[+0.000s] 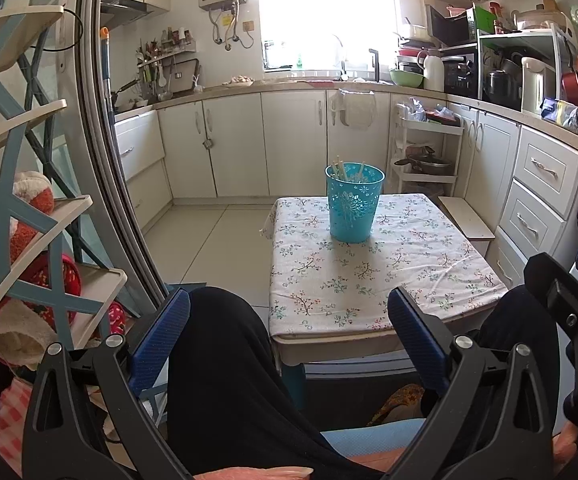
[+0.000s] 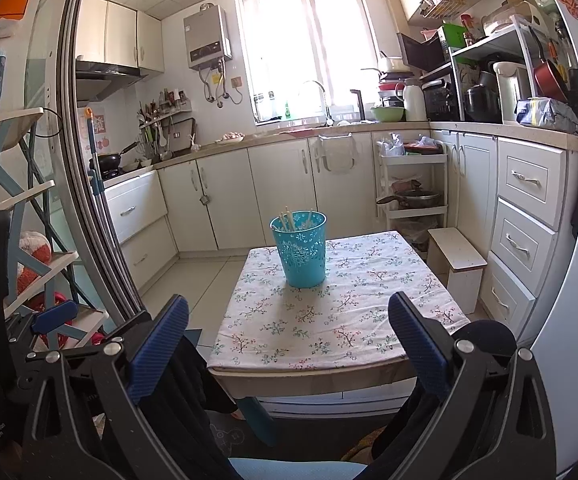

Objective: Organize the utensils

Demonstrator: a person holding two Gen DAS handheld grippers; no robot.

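Note:
A turquoise perforated plastic cup (image 1: 354,202) stands upright near the far edge of a small table with a floral cloth (image 1: 373,280). Pale chopsticks (image 1: 343,169) stick up out of it. It also shows in the right wrist view (image 2: 300,249), with the chopsticks (image 2: 290,218) inside. My left gripper (image 1: 289,316) is open and empty, held low over a knee in dark trousers, short of the table's near edge. My right gripper (image 2: 289,320) is open and empty, at the table's near edge (image 2: 313,372).
A white and blue shelf rack (image 1: 37,240) with cloth items stands at the left by a sliding door frame (image 1: 101,128). A small white stool (image 2: 459,264) and a rolling cart (image 2: 411,184) stand right of the table. Kitchen cabinets (image 1: 289,140) run behind.

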